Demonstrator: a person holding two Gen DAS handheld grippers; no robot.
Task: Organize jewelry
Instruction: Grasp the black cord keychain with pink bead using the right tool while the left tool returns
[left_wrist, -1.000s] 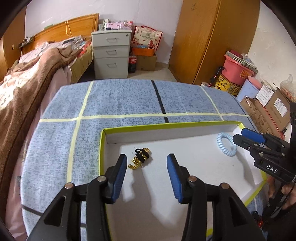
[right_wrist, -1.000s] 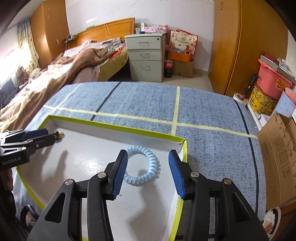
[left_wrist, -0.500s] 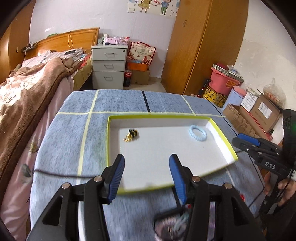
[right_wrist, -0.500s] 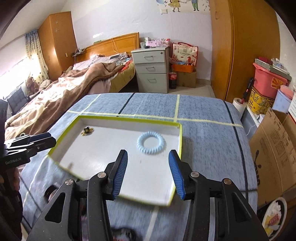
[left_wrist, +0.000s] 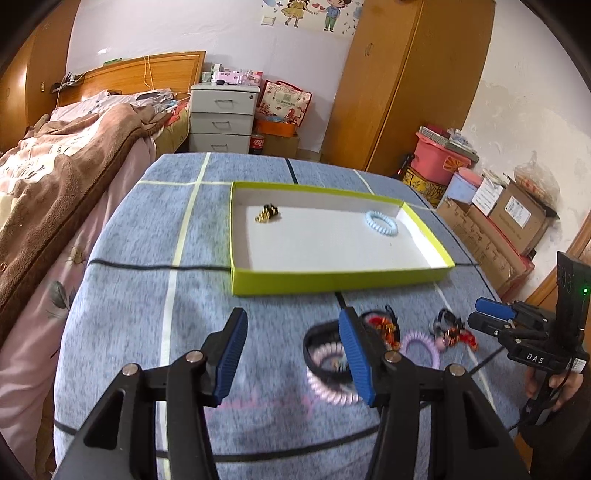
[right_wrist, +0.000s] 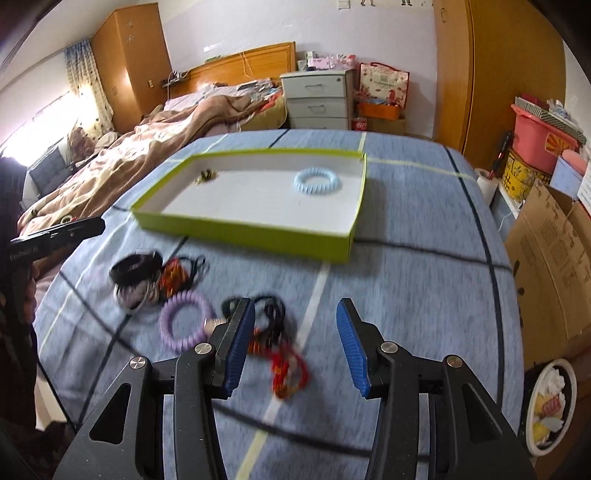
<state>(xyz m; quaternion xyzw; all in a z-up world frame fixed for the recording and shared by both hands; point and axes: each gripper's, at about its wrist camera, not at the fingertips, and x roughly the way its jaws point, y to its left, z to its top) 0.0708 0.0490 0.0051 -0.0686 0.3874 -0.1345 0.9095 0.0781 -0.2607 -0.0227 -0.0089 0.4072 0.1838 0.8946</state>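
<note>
A shallow green-rimmed white tray (left_wrist: 332, 282) (right_wrist: 243, 234) sits on the blue table. In it lie a gold-and-black trinket (left_wrist: 266, 213) (right_wrist: 207, 176) and a light blue coil ring (left_wrist: 382, 222) (right_wrist: 316, 180). Near the table's front edge lie a black band (right_wrist: 135, 266), a pink coil (left_wrist: 330, 382), a purple coil ring (right_wrist: 183, 320) (left_wrist: 421, 345), and red-and-black pieces (right_wrist: 286, 363). My left gripper (left_wrist: 293, 356) is open and empty above the front of the table. My right gripper (right_wrist: 293, 345) is open and empty over the red pieces.
A bed with a brown blanket (left_wrist: 55, 177) lies left of the table. Cardboard boxes (right_wrist: 550, 258) and a pink bin (left_wrist: 439, 157) stand on the right. A white drawer unit (left_wrist: 221, 118) and a wooden wardrobe (left_wrist: 402, 85) are behind.
Both grippers have pulled back and up from the tray toward the table's front edge. The loose pile of bands and coils has come into view. Both stayed open.
</note>
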